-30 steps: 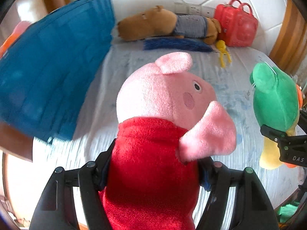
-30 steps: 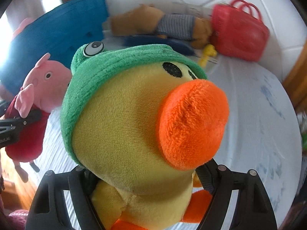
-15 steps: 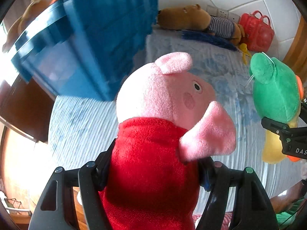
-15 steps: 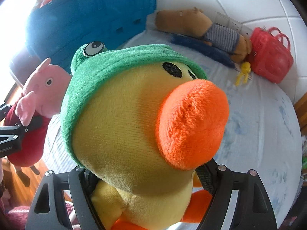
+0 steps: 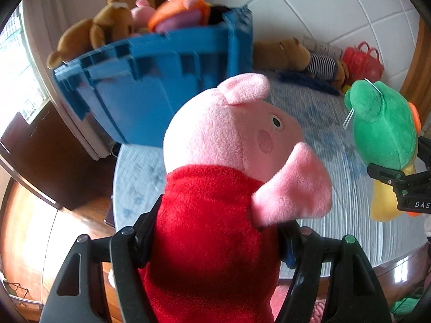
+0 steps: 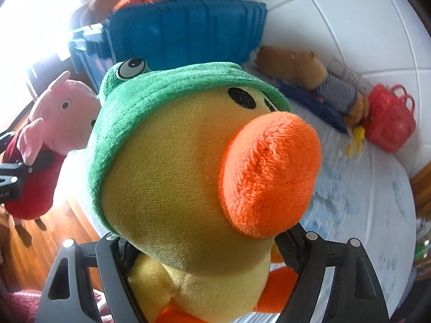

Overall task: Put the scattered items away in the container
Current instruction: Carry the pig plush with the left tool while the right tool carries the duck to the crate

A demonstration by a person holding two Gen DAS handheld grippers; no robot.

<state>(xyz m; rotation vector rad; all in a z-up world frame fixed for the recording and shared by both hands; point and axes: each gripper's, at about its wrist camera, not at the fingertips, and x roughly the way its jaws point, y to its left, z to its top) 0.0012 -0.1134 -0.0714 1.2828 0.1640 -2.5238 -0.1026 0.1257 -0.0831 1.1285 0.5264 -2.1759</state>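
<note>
Above the bed's near corner: both grippers carry soft toys, each lifted clear of the bed (image 5: pixel 336 188).
Left gripper (image 5: pixel 215 238): clamped on the red body of the pig plush (image 5: pixel 231 145), one pad on each flank.
Pig plush axis: upright, body low between the fingers, head on top; the snout points right and toward the camera (one ear sticks up).
Right gripper (image 6: pixel 204 250): clamped on the duck plush (image 6: pixel 188 167) at the neck, under its big head.
Duck plush axis: upright, head above body; the orange beak points right and slightly up, green frog hood over the crown.
Blue container (image 5: pixel 161 80): behind the pig plush, standing at the bed's far left end, already heaped with plush toys (image 5: pixel 129 21) that rise above its rim.
Left on the bed: a brown plush in a striped top (image 6: pixel 317 78) lying lengthwise along the wall, a red toy basket (image 6: pixel 390 118) beside it, a small yellow toy (image 6: pixel 355 140) just in front.
</note>
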